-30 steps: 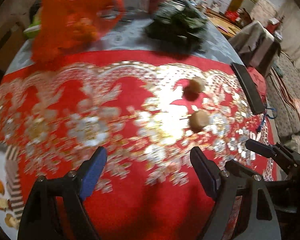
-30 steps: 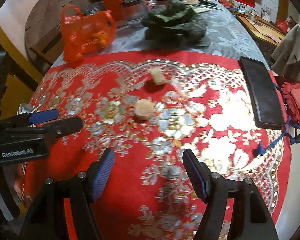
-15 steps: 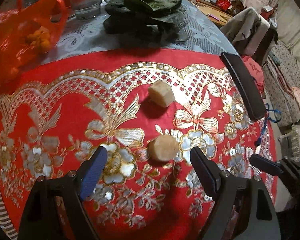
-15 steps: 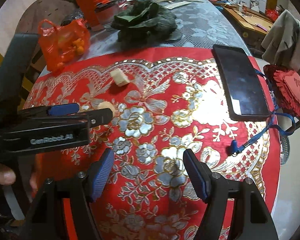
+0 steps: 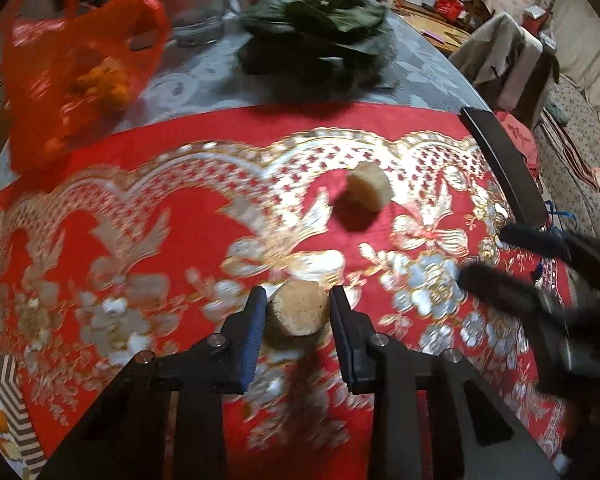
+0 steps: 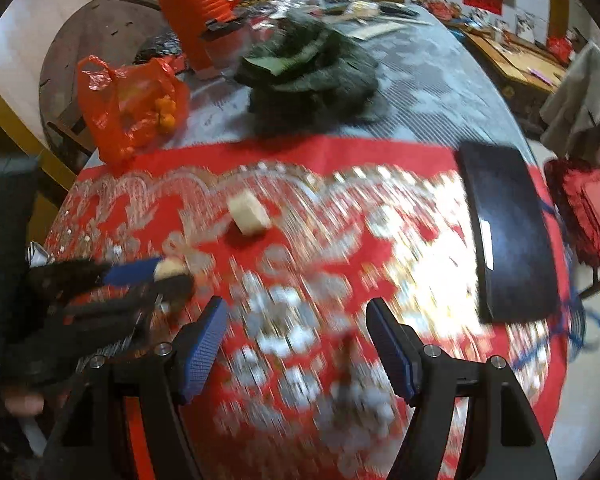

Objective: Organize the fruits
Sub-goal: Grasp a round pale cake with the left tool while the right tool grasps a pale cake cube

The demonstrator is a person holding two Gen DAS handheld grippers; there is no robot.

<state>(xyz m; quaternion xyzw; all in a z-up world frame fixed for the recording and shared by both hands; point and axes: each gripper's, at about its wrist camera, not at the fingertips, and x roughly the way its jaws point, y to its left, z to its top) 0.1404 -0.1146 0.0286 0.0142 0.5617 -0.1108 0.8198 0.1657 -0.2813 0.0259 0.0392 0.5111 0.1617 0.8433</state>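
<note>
Two beige fruit pieces lie on the red and gold cloth (image 5: 160,220). My left gripper (image 5: 298,292) points down at the round piece (image 5: 298,314); its jaws are closing and the blue pads sit against both its sides. The right wrist view shows this same gripper (image 6: 160,276) at the left with the round piece (image 6: 170,268) at its tips. The blocky piece (image 5: 370,190) (image 6: 249,212) lies free farther back. My right gripper (image 6: 297,306) hovers open above bare cloth with nothing between its fingers; it shows blurred at the right edge (image 5: 500,258) of the left wrist view.
An orange plastic bag (image 5: 80,80) (image 6: 132,108) of small oranges stands back left. Dark leafy greens (image 5: 320,40) are heaped behind the cloth, near a glass jar (image 5: 196,12). A black phone (image 6: 508,232) lies at the cloth's right edge. An orange lantern (image 6: 192,8) stands far back.
My left gripper moved in over the round piece and its jaws came together around it. The right gripper shifted sideways across the cloth, still open.
</note>
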